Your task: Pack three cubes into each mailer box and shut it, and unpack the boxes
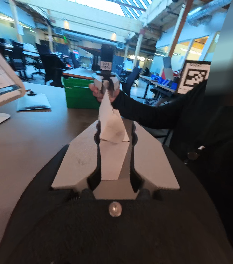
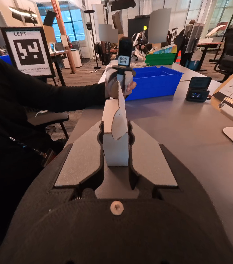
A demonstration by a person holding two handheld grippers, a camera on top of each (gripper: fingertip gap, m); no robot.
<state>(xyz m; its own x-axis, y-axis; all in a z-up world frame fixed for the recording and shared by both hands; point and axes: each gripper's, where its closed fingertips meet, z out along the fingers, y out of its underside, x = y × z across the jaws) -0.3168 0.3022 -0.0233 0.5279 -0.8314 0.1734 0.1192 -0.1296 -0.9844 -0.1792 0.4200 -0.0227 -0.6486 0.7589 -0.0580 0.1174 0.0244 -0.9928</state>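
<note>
Left gripper [image 1: 115, 137] is clamped on one end of the white box [image 1: 111, 160], held up off the table [image 1: 27, 142]; a loose flap could tear or slip if the two ends pull apart. Right gripper [image 2: 115, 137] pinches the other end (flap bowing already). Stickers, placards and a sheet carry writing, left unread.
</note>
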